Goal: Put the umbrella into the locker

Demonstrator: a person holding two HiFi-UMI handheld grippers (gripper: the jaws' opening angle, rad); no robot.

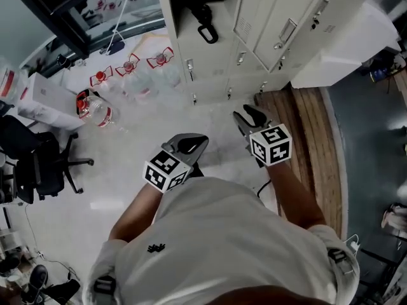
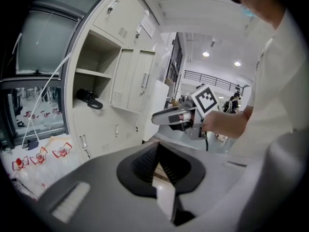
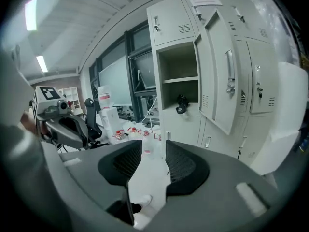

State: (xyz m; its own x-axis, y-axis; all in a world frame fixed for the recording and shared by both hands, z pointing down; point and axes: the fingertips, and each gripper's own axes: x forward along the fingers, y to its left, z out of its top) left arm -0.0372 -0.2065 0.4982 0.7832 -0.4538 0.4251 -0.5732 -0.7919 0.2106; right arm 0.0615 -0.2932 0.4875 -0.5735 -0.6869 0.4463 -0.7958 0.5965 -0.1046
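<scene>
A black folded umbrella (image 1: 205,21) with a loop handle lies on the lower shelf of an open locker (image 1: 191,49); it also shows in the left gripper view (image 2: 89,98) and the right gripper view (image 3: 182,103). The locker door (image 3: 224,76) hangs open to its right. Both grippers are held in front of the person's body, well back from the lockers. My left gripper (image 1: 187,146) has its pads meeting at the tips (image 2: 157,151), with nothing between them. My right gripper (image 1: 251,121) stands open with an empty gap (image 3: 153,151).
Packs of water bottles (image 1: 130,75) lie on the floor left of the lockers. A black office chair (image 1: 38,164) stands at the far left. A white cabinet (image 1: 343,43) and a wooden platform (image 1: 311,138) sit to the right.
</scene>
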